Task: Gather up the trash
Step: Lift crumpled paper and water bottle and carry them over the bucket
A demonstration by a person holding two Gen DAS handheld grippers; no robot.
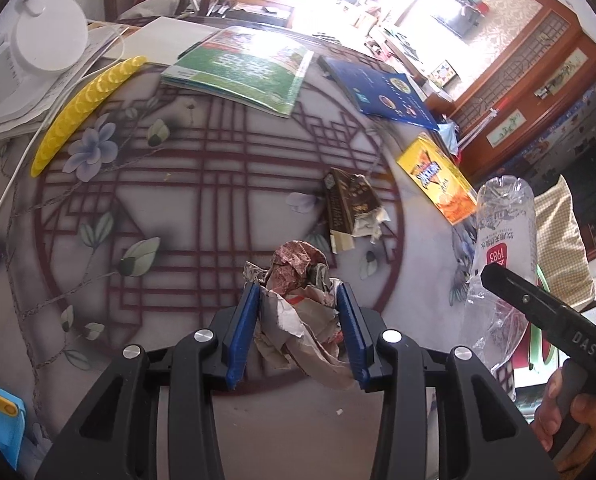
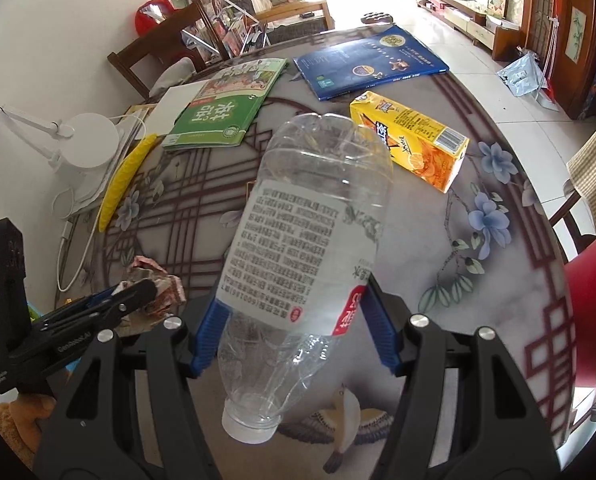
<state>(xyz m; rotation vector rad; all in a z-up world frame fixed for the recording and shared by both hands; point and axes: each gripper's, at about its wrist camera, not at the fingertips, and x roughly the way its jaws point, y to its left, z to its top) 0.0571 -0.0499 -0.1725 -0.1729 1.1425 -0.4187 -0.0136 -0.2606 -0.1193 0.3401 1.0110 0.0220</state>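
My left gripper (image 1: 298, 288) is shut on a crumpled paper wad (image 1: 298, 268), held just above the patterned table (image 1: 202, 200). The blue pads of my right gripper (image 2: 294, 292) press both sides of a clear empty plastic bottle (image 2: 309, 216); it is lifted off the table, cap toward the camera. In the left wrist view the bottle (image 1: 501, 232) rises at the right edge. The left gripper (image 2: 130, 292) and its wad (image 2: 162, 280) show at the left of the right wrist view. A crushed brown carton (image 1: 349, 204) and a yellow drink carton (image 1: 437, 178) lie on the table.
A green book (image 1: 242, 68) and a blue book (image 1: 381, 92) lie at the far side. A yellow curved strip (image 1: 86, 108), a white lamp (image 1: 46, 40) and papers crowd the left. A red chair (image 2: 585, 300) stands by the table's right edge.
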